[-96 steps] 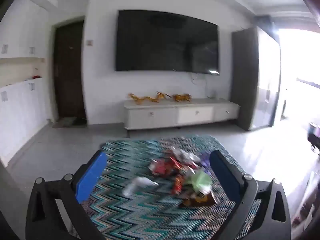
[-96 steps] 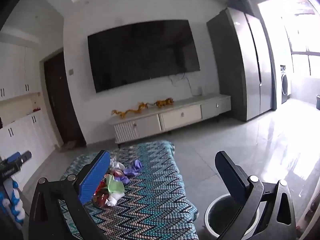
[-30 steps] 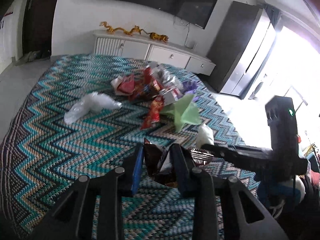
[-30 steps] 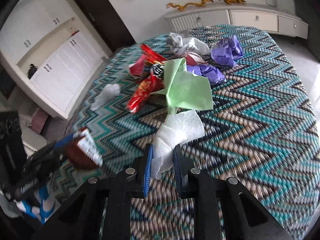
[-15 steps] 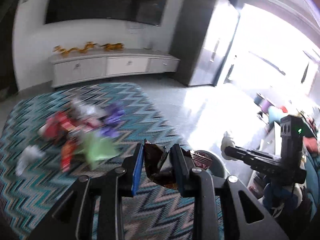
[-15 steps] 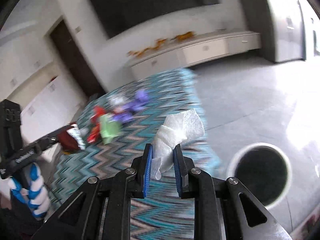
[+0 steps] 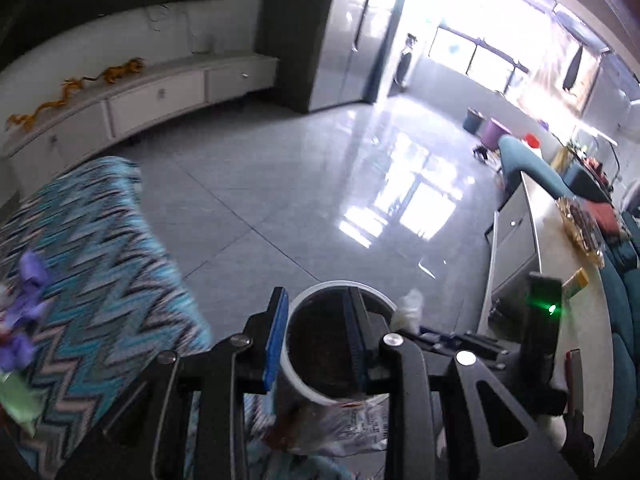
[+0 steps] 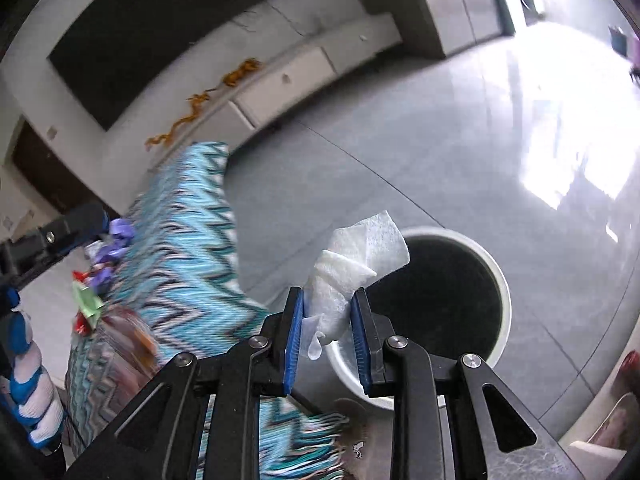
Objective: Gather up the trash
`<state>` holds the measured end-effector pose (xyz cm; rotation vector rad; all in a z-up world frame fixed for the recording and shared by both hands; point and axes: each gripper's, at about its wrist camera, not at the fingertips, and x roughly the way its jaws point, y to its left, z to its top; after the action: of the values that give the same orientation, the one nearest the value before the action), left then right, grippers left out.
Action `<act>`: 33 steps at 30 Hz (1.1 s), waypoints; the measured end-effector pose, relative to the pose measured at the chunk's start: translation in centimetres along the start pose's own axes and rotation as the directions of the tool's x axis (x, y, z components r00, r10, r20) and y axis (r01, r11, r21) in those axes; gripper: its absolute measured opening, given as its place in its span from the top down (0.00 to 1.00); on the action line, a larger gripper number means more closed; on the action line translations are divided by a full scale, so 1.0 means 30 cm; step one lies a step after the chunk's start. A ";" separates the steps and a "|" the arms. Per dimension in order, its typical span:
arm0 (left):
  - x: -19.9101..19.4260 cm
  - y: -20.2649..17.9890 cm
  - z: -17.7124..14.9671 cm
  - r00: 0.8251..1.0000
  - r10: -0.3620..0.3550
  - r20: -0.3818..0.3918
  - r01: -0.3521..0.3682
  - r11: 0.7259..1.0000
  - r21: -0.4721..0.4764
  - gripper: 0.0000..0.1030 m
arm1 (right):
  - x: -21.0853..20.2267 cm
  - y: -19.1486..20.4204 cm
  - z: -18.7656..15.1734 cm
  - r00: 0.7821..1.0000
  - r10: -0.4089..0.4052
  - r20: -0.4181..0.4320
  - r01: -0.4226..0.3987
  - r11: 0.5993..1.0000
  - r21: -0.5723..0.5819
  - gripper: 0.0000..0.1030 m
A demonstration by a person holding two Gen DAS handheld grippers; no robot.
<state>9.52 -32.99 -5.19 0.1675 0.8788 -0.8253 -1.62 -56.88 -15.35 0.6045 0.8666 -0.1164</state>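
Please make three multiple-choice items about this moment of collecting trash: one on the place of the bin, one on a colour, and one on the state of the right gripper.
1. Where does the white bin stand?
A. On the table
B. On the floor beside the table
C. On the TV cabinet

2. What colour are the pads of the right gripper?
A. Red
B. Green
C. Blue

3. What is the state of the right gripper?
A. Shut on a white tissue
B. Open and empty
C. Shut on a purple wrapper

Answers:
1. B: the bin stands on the grey floor, next to the edge of the table with the zigzag cloth.
2. C: the pads are blue on the inner faces.
3. A: the right gripper pinches the white tissue, which sticks up in front of the bin's mouth.
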 end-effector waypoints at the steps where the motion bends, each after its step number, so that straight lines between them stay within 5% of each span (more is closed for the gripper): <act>1: 0.028 -0.006 0.009 1.000 -0.008 -0.010 0.008 1.000 0.002 0.74 | 0.027 -0.020 0.004 1.000 -0.001 -0.010 0.001 1.000 0.010 0.76; 11: 0.179 0.012 0.018 0.994 -0.069 -0.083 0.067 0.997 -0.025 0.72 | 0.188 -0.167 -0.041 0.995 -0.066 -0.080 0.072 0.994 0.078 0.52; 17: 0.131 0.024 0.003 0.997 -0.058 -0.046 0.057 0.998 -0.017 0.52 | 0.109 -0.235 -0.112 0.995 -0.068 -0.069 0.076 0.990 0.119 0.49; 22: 0.067 0.030 -0.014 0.998 -0.064 -0.014 0.064 0.998 -0.016 0.51 | 0.015 -0.314 -0.234 0.993 -0.080 -0.090 0.097 0.975 0.201 0.49; 25: 0.018 0.038 -0.027 0.997 -0.080 0.005 0.080 0.997 -0.016 0.51 | 0.032 -0.374 -0.361 0.979 -0.083 -0.185 0.135 0.947 0.291 0.49; 33: -0.178 0.087 -0.085 0.993 -0.116 0.013 0.117 0.993 -0.031 0.51 | 0.383 -0.461 -0.697 0.890 0.078 -0.450 0.156 0.874 0.461 0.49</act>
<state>7.88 -27.00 -3.41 0.0843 0.8975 -0.9194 -12.97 -55.34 -40.43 1.1200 1.3276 -0.2420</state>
